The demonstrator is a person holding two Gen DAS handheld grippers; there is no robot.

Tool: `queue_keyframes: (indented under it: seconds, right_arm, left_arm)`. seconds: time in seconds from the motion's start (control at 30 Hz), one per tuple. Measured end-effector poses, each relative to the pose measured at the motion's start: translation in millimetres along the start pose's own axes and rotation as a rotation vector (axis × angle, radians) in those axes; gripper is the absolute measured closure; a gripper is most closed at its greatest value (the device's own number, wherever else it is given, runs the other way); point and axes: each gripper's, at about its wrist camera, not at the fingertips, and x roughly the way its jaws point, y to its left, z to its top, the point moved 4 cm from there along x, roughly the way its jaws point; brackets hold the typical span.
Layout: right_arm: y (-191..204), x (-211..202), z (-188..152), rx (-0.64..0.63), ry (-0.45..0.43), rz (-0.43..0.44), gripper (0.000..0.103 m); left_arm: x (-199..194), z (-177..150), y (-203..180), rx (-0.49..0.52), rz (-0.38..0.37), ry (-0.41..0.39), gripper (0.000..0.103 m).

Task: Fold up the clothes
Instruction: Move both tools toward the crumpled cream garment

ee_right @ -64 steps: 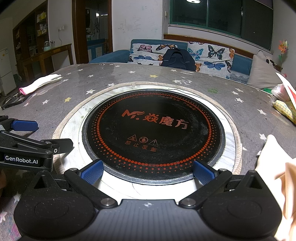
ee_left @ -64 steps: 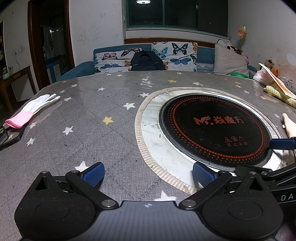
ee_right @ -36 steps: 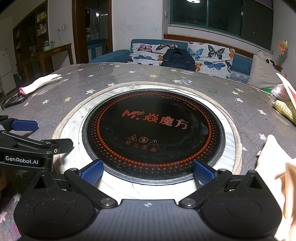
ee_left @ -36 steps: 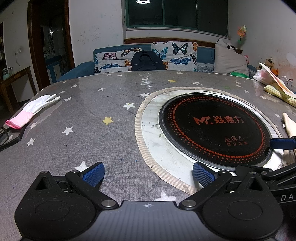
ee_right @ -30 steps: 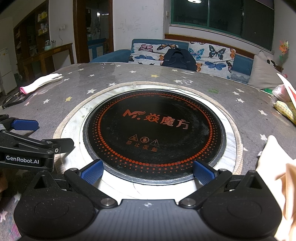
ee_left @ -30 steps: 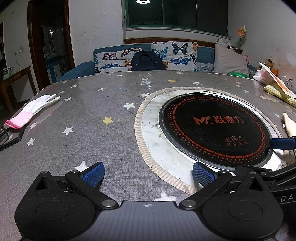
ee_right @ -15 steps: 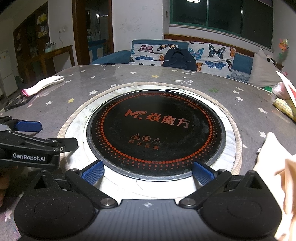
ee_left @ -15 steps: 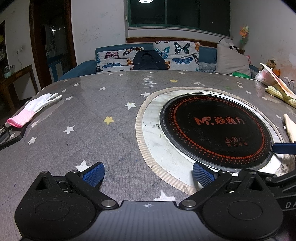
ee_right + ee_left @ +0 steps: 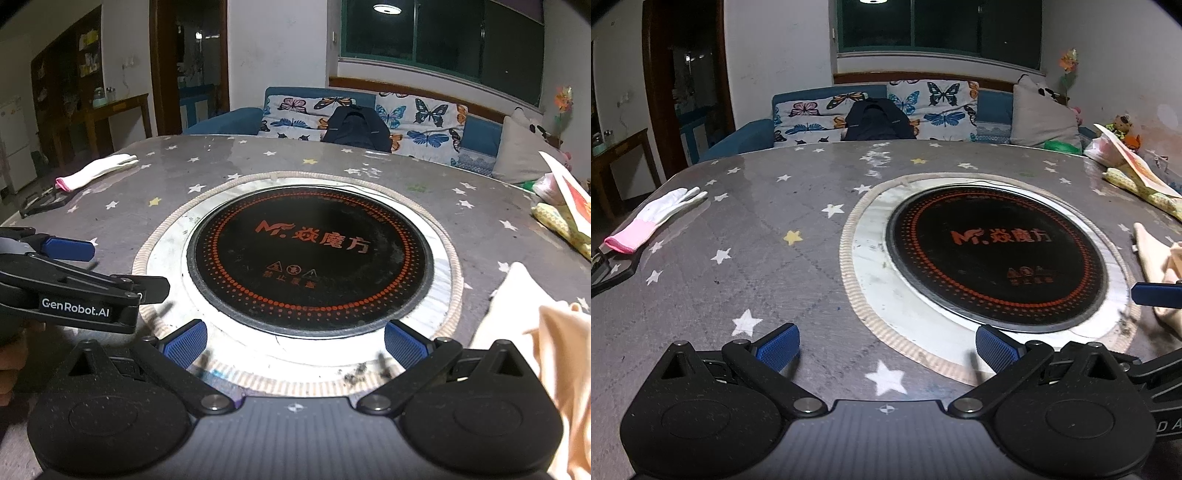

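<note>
Presently my left gripper (image 9: 884, 345) and right gripper (image 9: 293, 341) both spread wide, holding nothing. Peach garment (image 9: 532, 354) crumpled at near right table (image 9: 229, 162) edge, beside induction plate (image 9: 310, 254). Judged soft, light, floppy; pinch hem corners.

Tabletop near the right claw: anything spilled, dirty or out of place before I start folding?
Yes. Dark crumbs lie scattered on the pale ring around the induction cooktop, just ahead of the open right claw. The peach garment lies bunched at the table's right edge, close to that debris, so it could pick up dirt.
</note>
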Motion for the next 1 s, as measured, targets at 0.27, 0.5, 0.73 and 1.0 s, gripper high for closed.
queue_keyframes:
  seconds: [0.27,0.5,0.73,1.0]
  right_arm:
    - [-6.8,-23.1,-7.4,0.012,-0.022,-0.017,0.000]
    - [-18.9,-46.3,-18.7,0.024,-0.038,-0.033,0.000]
    - [-35.0,-70.5,-28.4,0.049,-0.057,-0.056,0.000]
    - [-51.5,-92.9,-35.4,0.082,-0.078,-0.079,0.000]
  left_arm:
    - [-12.6,0.0,-21.4,0.036,-0.047,0.007,0.000]
    - [-19.0,3.2,-39.9,0.060,-0.094,0.014,0.000]
    - [-23.7,6.3,-58.5,0.081,-0.141,0.024,0.000]
    - [-26.2,6.4,-84.2,0.123,-0.186,0.047,0.000]
